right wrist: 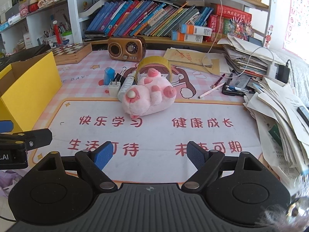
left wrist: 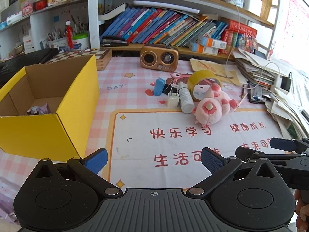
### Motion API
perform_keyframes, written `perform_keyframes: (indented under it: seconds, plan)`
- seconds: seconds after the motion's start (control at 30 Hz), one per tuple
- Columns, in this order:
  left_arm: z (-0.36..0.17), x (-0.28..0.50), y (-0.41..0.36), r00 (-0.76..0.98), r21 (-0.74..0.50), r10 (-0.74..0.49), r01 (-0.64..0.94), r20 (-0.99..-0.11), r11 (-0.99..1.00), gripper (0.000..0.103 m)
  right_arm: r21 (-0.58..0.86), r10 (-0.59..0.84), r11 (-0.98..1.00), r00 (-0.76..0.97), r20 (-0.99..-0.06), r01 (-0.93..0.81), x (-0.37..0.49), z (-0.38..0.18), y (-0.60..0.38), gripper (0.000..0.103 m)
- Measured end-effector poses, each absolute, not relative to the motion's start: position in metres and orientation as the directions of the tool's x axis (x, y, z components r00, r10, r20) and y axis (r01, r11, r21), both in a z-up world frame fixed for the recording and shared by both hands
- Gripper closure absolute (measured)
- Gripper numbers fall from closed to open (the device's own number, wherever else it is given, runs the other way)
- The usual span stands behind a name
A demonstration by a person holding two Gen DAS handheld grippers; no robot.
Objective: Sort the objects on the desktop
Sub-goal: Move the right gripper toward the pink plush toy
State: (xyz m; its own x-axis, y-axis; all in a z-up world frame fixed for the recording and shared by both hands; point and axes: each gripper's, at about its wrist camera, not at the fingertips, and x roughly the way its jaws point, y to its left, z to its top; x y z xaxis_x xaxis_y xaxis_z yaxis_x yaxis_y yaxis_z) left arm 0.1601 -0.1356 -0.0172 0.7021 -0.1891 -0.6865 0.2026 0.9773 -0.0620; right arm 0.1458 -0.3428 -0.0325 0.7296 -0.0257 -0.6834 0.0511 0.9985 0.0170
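**Both grippers empty over the mat; clutter waits mid-desk**

Nearest, the left gripper hovers above the printed mat with its blue pads spread wide and nothing between them. The right gripper sits just beside it, also spread wide and empty, over the red lettering.

To the left stands the yellow box, open-topped, with a small purple item lying in its near corner.

Further on, mid-desk, the loose things cluster together: a pink plush lies on its side, a white bottle touching its left, and a white charger upright just beside the bottle. Behind these stand a blue block and a black clip. A yellow tape roll stands on edge right behind the plush.

Right of the cluster lie a pencil and a pile of papers.

Farthest, a brown radio stands before the bookshelf, with a chessboard to its left.
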Motion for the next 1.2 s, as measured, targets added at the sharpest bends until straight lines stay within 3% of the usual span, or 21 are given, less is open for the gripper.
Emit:
perform_keyframes:
  seconds: [0.97,1.2]
  plan:
    - [-0.022,0.206,-0.164,0.697,0.046,-0.020,0.077,-0.717,0.996,0.000,0.089,0.086,0.995,0.727,-0.681,-0.034,0.243,-0.054,-0.381,0.012]
    - [-0.019,0.213,-0.164,0.695,0.075,0.009,0.065,-0.719,0.995,0.000,0.228,0.132,0.973,0.718,-0.683,0.038,0.271,-0.057,-0.387,0.002]
